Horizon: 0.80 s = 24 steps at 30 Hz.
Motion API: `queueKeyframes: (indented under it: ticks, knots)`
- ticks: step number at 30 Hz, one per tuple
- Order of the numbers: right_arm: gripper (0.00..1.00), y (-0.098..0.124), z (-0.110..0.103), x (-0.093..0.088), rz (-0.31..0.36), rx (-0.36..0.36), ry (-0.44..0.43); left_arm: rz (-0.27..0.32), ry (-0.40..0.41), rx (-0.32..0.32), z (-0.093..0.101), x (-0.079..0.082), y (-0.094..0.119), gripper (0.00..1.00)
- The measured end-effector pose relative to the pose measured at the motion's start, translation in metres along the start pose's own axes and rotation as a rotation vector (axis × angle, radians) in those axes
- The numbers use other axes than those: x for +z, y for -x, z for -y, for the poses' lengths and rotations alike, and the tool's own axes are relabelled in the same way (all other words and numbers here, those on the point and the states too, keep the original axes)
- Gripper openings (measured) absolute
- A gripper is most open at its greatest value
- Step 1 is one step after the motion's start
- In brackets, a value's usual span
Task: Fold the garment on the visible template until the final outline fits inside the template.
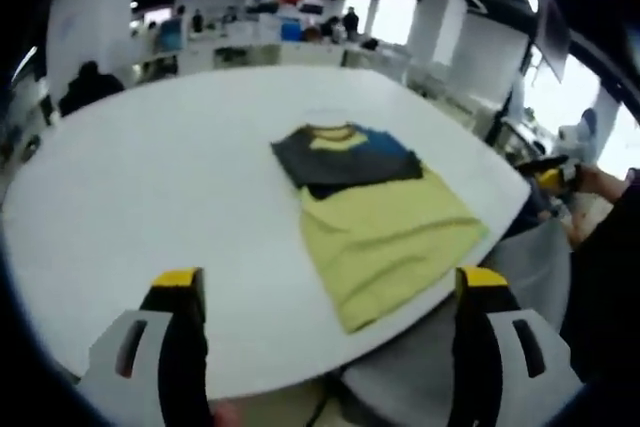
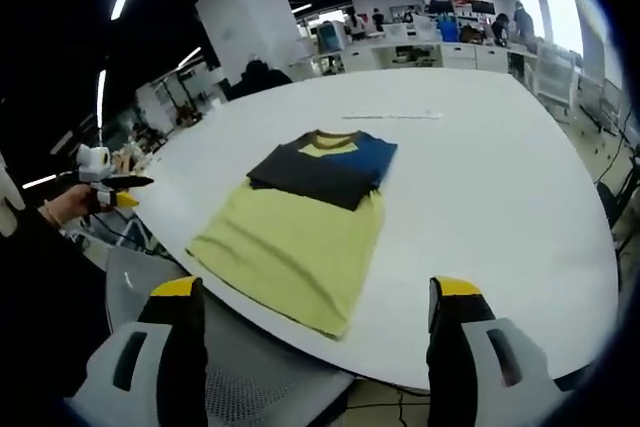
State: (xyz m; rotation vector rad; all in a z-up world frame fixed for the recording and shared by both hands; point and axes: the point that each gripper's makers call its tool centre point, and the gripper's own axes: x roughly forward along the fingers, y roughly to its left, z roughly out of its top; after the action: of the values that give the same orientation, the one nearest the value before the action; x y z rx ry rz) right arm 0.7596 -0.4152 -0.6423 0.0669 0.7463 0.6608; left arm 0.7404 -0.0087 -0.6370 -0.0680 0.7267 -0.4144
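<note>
Inspection of the work surface: a large white table (image 1: 150,177) carries 1 garment (image 1: 375,217), a shirt with a yellow-green body and a dark grey and blue upper part. It lies flat on the table, its sleeves folded in over the chest so the outline is a narrow rectangle. The collar end points toward the far side of the table; the hem reaches the near edge and, in the right gripper view, the garment (image 2: 300,222) appears to overhang that edge slightly at 1 corner. No template outline can be made out under or around it. No containers are seen on the table.

Left gripper (image 1: 325,292): jaws spread wide, yellow-tipped, holding nothing, well short of the garment and off the table edge.

Right gripper (image 2: 315,302): jaws likewise spread wide, nothing between them, hovering off the near edge, apart from the cloth.

A grey chair (image 2: 250,377) sits below the table edge. Desks and seated people occupy the background office.
</note>
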Motion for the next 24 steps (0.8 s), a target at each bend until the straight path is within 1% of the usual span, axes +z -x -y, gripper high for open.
queueKeyframes:
  ticks: [2, 3, 4, 5, 6, 7, 9, 10, 12, 14, 16, 18, 20, 22, 24]
  knots:
    - [0.84, -0.008, 0.000, -0.005, -0.014, 0.020, -0.023, -0.015, 0.034, -0.018, 0.002, -0.008, -0.008, 0.96]
    - [0.80, -0.012, 0.001, -0.006, -0.015, 0.019, -0.028, -0.022, 0.053, -0.026, 0.003, -0.012, -0.011, 0.93]
    - [0.77, -0.017, 0.002, -0.008, -0.013, 0.024, -0.033, -0.039, 0.073, -0.028, 0.002, -0.018, -0.016, 0.90]
    - [0.76, -0.021, 0.004, -0.010, -0.020, 0.025, -0.044, -0.043, 0.083, -0.025, 0.001, -0.021, -0.021, 0.88]
    - [0.74, -0.024, 0.006, -0.014, -0.036, 0.016, -0.053, -0.052, 0.092, -0.023, 0.001, -0.025, -0.024, 0.86]
    - [0.72, -0.029, 0.009, -0.019, -0.050, 0.008, -0.044, -0.071, 0.097, -0.025, 0.000, -0.032, -0.031, 0.83]
    - [0.65, -0.036, 0.012, -0.030, -0.098, -0.011, -0.030, -0.077, 0.102, -0.018, -0.001, -0.038, -0.039, 0.77]
    - [0.62, -0.040, 0.012, -0.032, -0.103, -0.007, -0.022, -0.081, 0.101, -0.023, 0.000, -0.041, -0.042, 0.74]
    - [0.56, -0.045, 0.014, -0.042, -0.140, -0.023, -0.016, -0.113, 0.092, -0.030, 0.002, -0.053, -0.050, 0.69]
    - [0.53, -0.050, 0.013, -0.047, -0.146, -0.020, -0.014, -0.130, 0.090, -0.031, 0.002, -0.063, -0.057, 0.64]
    - [0.48, -0.053, 0.013, -0.052, -0.161, -0.023, -0.013, -0.142, 0.115, -0.040, 0.004, -0.070, -0.060, 0.59]
    - [0.44, -0.056, 0.015, -0.060, -0.183, -0.033, -0.014, -0.142, 0.125, -0.042, 0.005, -0.074, -0.063, 0.54]
    - [0.41, -0.058, 0.018, -0.067, -0.201, -0.048, -0.025, -0.145, 0.140, -0.041, 0.006, -0.078, -0.066, 0.46]
    - [0.35, -0.060, 0.020, -0.071, -0.211, -0.056, -0.032, -0.144, 0.151, -0.041, 0.005, -0.081, -0.069, 0.40]
    - [0.33, -0.063, 0.023, -0.074, -0.219, -0.065, -0.040, -0.161, 0.163, -0.042, 0.005, -0.086, -0.072, 0.35]
